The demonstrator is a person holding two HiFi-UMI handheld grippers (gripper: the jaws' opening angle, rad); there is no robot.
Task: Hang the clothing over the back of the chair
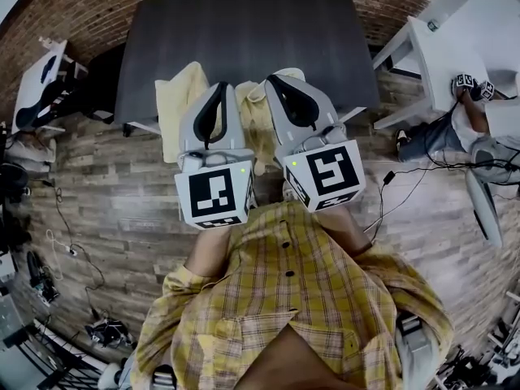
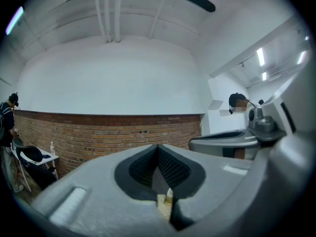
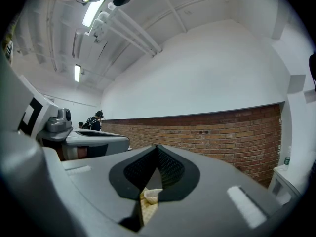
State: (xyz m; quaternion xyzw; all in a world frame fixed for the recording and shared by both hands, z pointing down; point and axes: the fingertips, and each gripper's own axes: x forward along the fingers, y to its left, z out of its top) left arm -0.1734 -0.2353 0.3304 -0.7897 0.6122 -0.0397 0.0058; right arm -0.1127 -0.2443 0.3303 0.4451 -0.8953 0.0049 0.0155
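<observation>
A pale yellow garment [image 1: 180, 104] hangs from both grippers in front of me, and more of it [image 1: 257, 128] sags between them. My left gripper [image 1: 218, 89] and right gripper [image 1: 281, 81] are raised side by side, both shut on the cloth. In the left gripper view the jaws [image 2: 158, 149] meet, with a bit of yellow cloth [image 2: 165, 202] pinched below them. The right gripper view shows the same: jaws [image 3: 157, 149] together and a fold of cloth [image 3: 148, 199] caught in them. No chair can be told apart in any view.
A dark table [image 1: 244, 31] stands ahead against a brick wall [image 1: 97, 6]. At the right a person [image 1: 479, 128] sits by a white desk [image 1: 451, 51]. A small white table [image 1: 41, 80] is at the left. Cables [image 1: 61, 234] lie on the wood floor.
</observation>
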